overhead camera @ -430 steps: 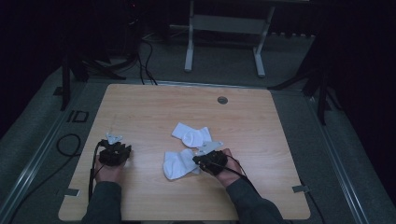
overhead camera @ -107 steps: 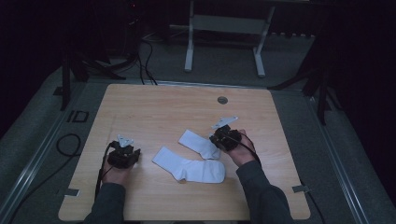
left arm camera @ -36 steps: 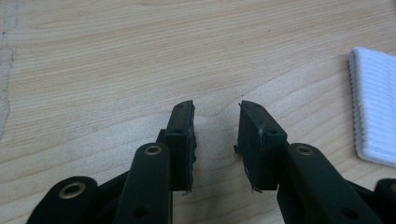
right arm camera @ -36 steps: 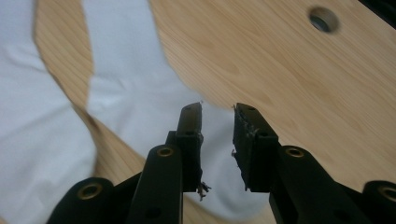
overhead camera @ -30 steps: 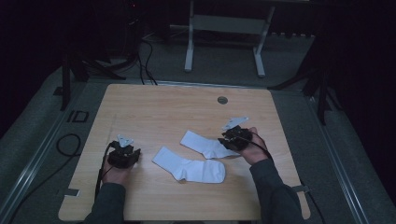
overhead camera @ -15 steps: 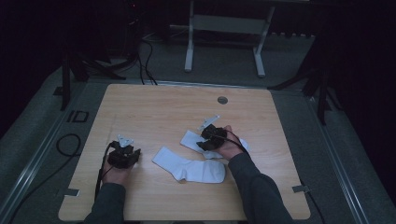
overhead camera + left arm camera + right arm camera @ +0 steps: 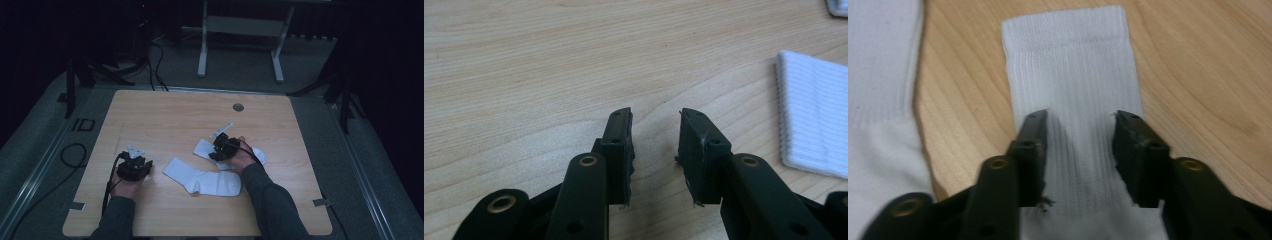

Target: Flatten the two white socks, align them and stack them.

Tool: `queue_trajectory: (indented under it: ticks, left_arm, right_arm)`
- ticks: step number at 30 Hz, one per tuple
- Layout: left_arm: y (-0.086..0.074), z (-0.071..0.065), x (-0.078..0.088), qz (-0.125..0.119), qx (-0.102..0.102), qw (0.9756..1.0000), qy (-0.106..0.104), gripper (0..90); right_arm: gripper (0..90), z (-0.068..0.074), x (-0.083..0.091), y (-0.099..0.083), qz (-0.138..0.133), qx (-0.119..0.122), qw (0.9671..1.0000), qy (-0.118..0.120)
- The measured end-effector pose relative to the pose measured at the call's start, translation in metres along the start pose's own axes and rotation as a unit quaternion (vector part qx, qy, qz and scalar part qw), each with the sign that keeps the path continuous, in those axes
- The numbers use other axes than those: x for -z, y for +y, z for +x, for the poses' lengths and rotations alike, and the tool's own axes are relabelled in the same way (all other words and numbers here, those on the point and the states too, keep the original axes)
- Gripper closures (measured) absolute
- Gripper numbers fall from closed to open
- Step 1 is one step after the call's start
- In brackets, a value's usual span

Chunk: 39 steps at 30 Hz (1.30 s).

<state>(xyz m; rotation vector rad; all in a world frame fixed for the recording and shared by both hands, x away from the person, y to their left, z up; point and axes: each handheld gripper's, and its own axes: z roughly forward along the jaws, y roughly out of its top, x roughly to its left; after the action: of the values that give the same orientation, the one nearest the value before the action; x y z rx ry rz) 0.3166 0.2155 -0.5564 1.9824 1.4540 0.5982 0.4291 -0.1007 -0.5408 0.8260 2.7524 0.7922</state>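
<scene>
Near sock [image 7: 202, 179]: white, flat on the table [image 7: 165, 120], lying left to right near the front edge, between the two hands; its ribbed cuff end [image 7: 811, 120] lies to the right in the left gripper view, clear of that claw.
Left claw [image 7: 136, 168]: at the near left of the table, just left of the near sock and apart from it. Left gripper view [image 7: 655, 147]: jaws apart, bare wood between them, nothing held.
Left hand [image 7: 125, 186]: behind the left claw, forearm coming in from the near edge.
Right claw [image 7: 220, 149]: right of centre, lowered over the far sock. Right gripper view [image 7: 1079, 155]: jaws stand apart, have just been closing; the ribbed sock fabric lies between and below them; pads not seen pressing on it.
Right hand [image 7: 242, 157]: on top of the far sock's middle, sleeve running to the near right.
Far sock [image 7: 202, 148]: white, flat, just beyond the near sock; one end shows left of the right claw, the other [image 7: 260, 156] right of the hand. Right gripper view: cuff [image 7: 1068, 55] points away from the claw, wood on both sides; the near sock [image 7: 878, 100] lies at left, apart from it.
Grommet [image 7: 238, 107]: small round fitting at the far middle of the table.
</scene>
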Motion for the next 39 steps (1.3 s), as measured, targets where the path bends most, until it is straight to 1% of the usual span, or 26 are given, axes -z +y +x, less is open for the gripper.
queue_trajectory:
  ticks: [1, 3, 6, 10, 13, 17, 22, 25, 28, 30, 34, 36, 39]
  left_arm:
    - [0.0, 0.0, 0.0, 0.0, -0.002, 1.0, -0.001, 66.2]
    - [0.0, -0.001, 0.0, 0.0, -0.002, 1.0, -0.003, 66.2]
    - [0.0, -0.002, 0.001, 0.0, -0.002, 1.0, -0.004, 66.3]
    - [0.0, -0.002, 0.001, -0.001, -0.003, 1.0, -0.005, 66.2]
    - [0.0, -0.002, 0.001, -0.001, -0.004, 1.0, -0.007, 66.2]
    - [0.0, -0.004, 0.001, 0.0, -0.006, 0.9999, -0.008, 66.2]
    - [0.0, -0.005, 0.0, 0.003, -0.009, 0.9999, -0.01, 66.2]
    - [0.0, -0.005, -0.001, 0.001, -0.009, 0.9999, -0.008, 66.2]
    - [0.0, -0.006, -0.001, 0.002, -0.011, 0.9999, -0.009, 66.2]
    - [0.0, -0.007, -0.001, 0.002, -0.013, 0.9999, -0.009, 66.2]
    - [0.0, -0.009, -0.002, 0.004, -0.017, 0.9998, -0.009, 66.2]
    - [0.0, -0.009, -0.002, 0.006, -0.02, 0.9997, -0.01, 66.2]
    - [0.0, -0.011, -0.002, 0.004, -0.02, 0.9997, -0.011, 66.2]
  right_arm:
    - [71.3, -0.001, 0.001, 0.0, 0.001, -0.005, 1.0, -0.002]
    - [79.0, -0.001, 0.001, 0.001, 0.002, -0.001, 1.0, -0.005]
    - [82.2, 0.001, 0.001, 0.001, 0.003, 0.004, 1.0, -0.008]
    - [82.9, 0.002, 0.003, 0.002, 0.009, 0.013, 0.9997, -0.017]
    - [83.0, 0.003, 0.011, 0.002, 0.004, 0.019, 0.9996, -0.023]
    - [82.9, 0.004, 0.027, 0.005, -0.008, 0.018, 0.9994, -0.029]
    - [82.7, 0.009, 0.053, 0.009, -0.029, 0.032, 0.9985, -0.035]
    - [82.6, 0.014, 0.068, 0.011, -0.044, 0.04, 0.9975, -0.037]
    - [82.6, 0.02, 0.081, 0.011, -0.059, 0.039, 0.9969, -0.033]
    - [82.5, 0.025, 0.088, 0.01, -0.064, 0.039, 0.9966, -0.032]
    - [82.5, 0.036, 0.097, 0.008, -0.074, 0.042, 0.996, -0.025]
    - [82.4, 0.041, 0.1, 0.008, -0.075, 0.045, 0.9958, -0.025]
    - [82.4, 0.048, 0.104, 0.008, -0.077, 0.053, 0.9953, -0.024]
